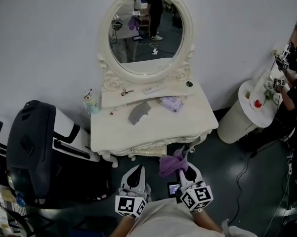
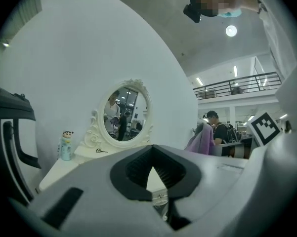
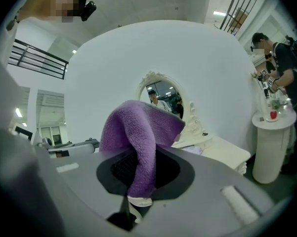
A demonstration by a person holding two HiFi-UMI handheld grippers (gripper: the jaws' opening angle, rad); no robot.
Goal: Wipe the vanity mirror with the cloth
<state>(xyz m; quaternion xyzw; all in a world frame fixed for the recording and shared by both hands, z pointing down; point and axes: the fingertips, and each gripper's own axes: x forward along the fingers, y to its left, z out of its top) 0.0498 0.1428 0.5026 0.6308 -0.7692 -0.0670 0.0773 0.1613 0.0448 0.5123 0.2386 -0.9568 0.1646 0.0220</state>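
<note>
- The wiping is not yet happening: the purple cloth [image 1: 171,163] is being carried low in the head view, at the bottom centre of the frame. It is well short of the vanity mirror [image 1: 146,33], which is standing at the top centre above the white dressing table [image 1: 200,120].
- This looks like the approach step, with the cloth in hand and the glass untouched.
- The right gripper [image 3: 141,177] is clamping the cloth. In the right gripper view the purple pile is running down between its jaws, which are closing on it. A loose fold is bulging up above them and covering part of the mirror's lower left edge.
- The left gripper [image 2: 153,171] is sitting with its jaws drawn together and nothing between them. Only a thin pale wedge of the table is showing through, below where the tips are meeting.
- In the head view both grippers are hanging side by side at the lower centre, near the table's front edge and pointing towards the mirror.
- The next move is likely calling for the right gripper to lift and reach over the tabletop, then lay the loose fold flat on the glass.
- That reach is passing over a grey rag [image 1: 139,112] and a lilac bundle [image 1: 171,103] lying mid-table, and a small bottle [image 1: 90,101] is standing at the table's left corner.
- The ornate frame is standing proud of the glass, so the cloth probably needs to land inside it.
</note>
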